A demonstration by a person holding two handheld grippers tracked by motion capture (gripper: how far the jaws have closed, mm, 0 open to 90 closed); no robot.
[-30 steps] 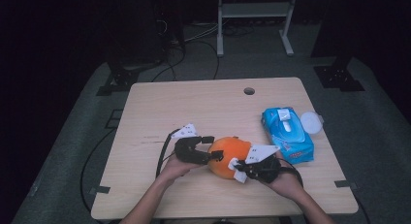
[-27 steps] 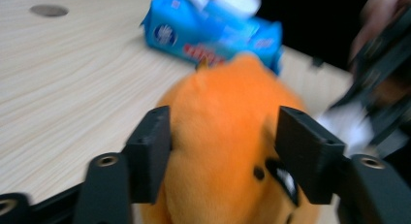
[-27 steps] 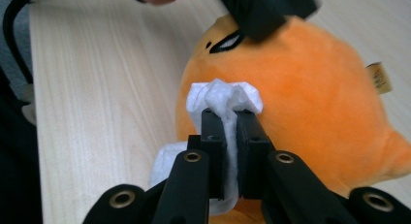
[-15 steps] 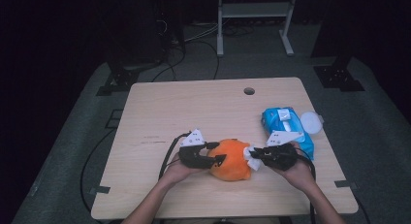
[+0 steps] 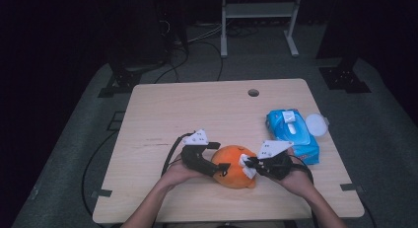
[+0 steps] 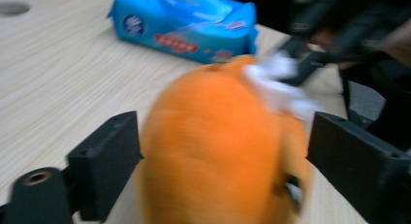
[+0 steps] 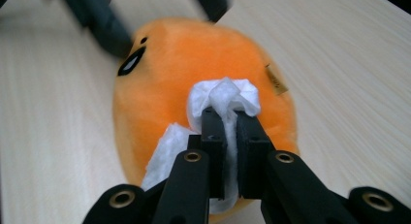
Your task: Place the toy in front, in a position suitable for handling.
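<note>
The orange plush toy [image 5: 235,172] lies near the desk's [image 5: 207,109] front edge, the right gripper [image 7: 225,118] pinches a white wipe [image 7: 224,97] tight against it, and the left gripper [image 6: 220,151], just opened, sits wide around it, so wiping looks only begun.

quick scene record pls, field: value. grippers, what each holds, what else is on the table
work: wiping an orange plush toy with a white wipe
right gripper: shut on the wipe, pressed to the toy
left gripper: jaws have just opened; they flank the toy, with a gap showing at the right jaw
toy: lying on the table, near the front edge
other items: blue wipes pack to the right, white lid beside it
</note>
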